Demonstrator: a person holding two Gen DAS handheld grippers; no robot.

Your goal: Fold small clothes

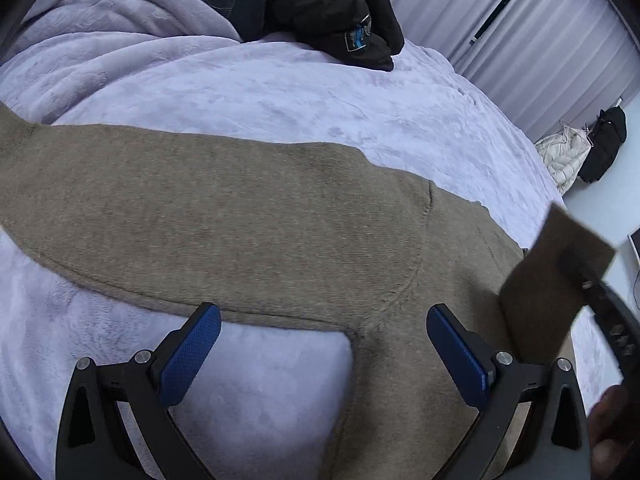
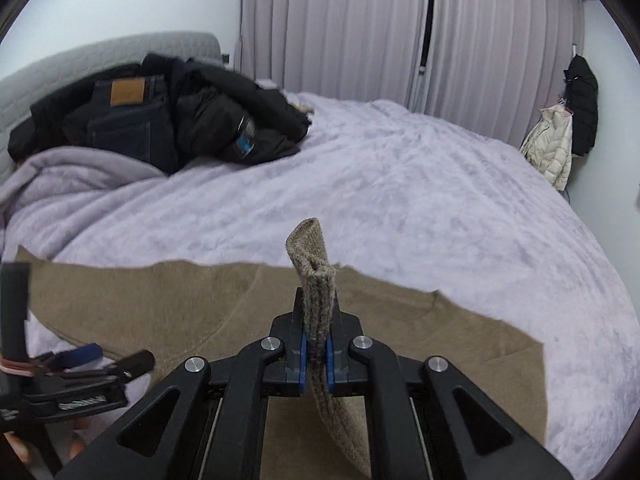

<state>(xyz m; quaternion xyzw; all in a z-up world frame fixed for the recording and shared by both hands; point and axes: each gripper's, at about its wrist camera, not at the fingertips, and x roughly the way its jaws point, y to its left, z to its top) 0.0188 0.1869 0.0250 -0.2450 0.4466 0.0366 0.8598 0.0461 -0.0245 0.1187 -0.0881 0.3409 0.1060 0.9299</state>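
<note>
A tan knit sweater [image 1: 248, 216] lies spread flat on the lavender bed blanket, one sleeve stretched out to the left. My left gripper [image 1: 324, 344] is open, hovering just above the armpit where sleeve meets body, holding nothing. My right gripper [image 2: 316, 352] is shut on the ribbed cuff of the other sleeve [image 2: 314, 276] and holds it raised above the sweater body [image 2: 192, 312]. That lifted cuff shows at the right of the left wrist view [image 1: 552, 276]. The left gripper shows at the lower left of the right wrist view [image 2: 100, 360].
A pile of dark jeans and black jackets [image 2: 168, 120] sits at the head of the bed, also in the left wrist view [image 1: 320, 12]. The lavender blanket [image 2: 400, 184] covers the bed. Curtains [image 2: 400, 32] and hanging coats [image 2: 560, 140] stand beyond the far edge.
</note>
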